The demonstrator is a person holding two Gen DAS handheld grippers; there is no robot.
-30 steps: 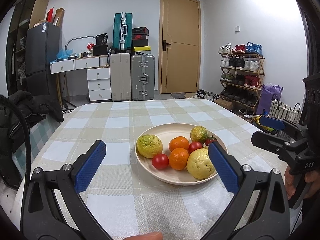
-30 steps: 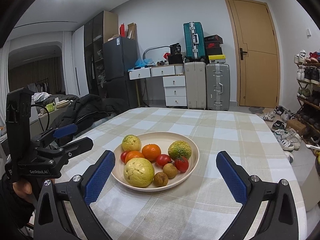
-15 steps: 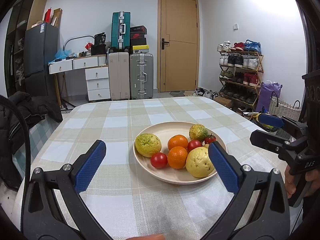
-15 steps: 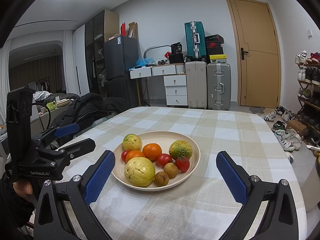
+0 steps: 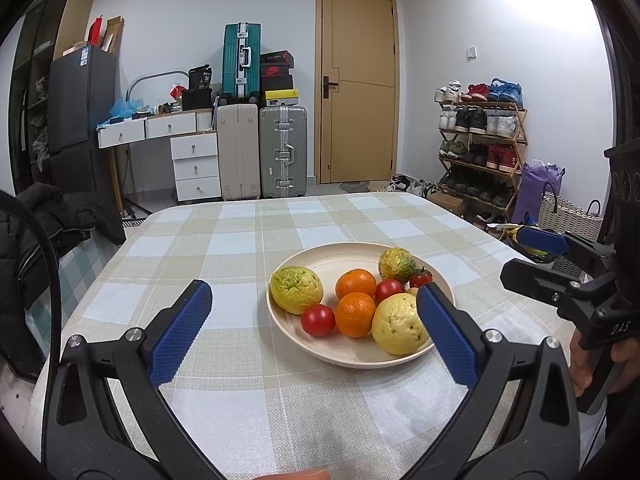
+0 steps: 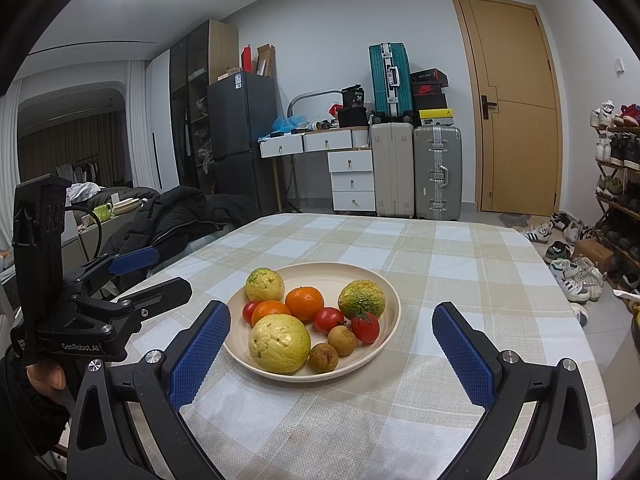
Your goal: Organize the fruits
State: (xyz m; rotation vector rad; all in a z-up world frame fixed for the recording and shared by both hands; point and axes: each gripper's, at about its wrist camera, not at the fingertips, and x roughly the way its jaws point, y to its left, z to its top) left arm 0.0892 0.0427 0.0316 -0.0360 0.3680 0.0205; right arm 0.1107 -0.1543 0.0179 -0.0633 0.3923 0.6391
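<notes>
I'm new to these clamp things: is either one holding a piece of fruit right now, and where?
Nothing is held. The left gripper and right gripper are both open and empty; all the fruit lies in the plate.

Ahead of the left hand-held gripper point(image 5: 314, 322), black-framed with blue textured pads point(image 5: 180, 330), the desk point(image 5: 224, 264) wears a checked cloth of beige, tan and white squares. On it sits a cream plate point(image 5: 340, 354). Inside the plate, a pale yellow guava point(image 5: 396, 326) lies nearest the right pad, two oranges point(image 5: 355, 314) glow bright orange, a glossy red tomato point(image 5: 318, 320) sits beside them, and a yellow-green mottled guava point(image 5: 296, 289) lies to the left. Before the right hand-held gripper point(image 6: 330, 350), also black with blue pads, two brown longans point(image 6: 324, 357) rest at the plate's near edge. Beyond stand a teal suitcase point(image 6: 389, 80), a silver suitcase point(image 6: 437, 172) and a tan wooden door point(image 6: 516, 112).
</notes>
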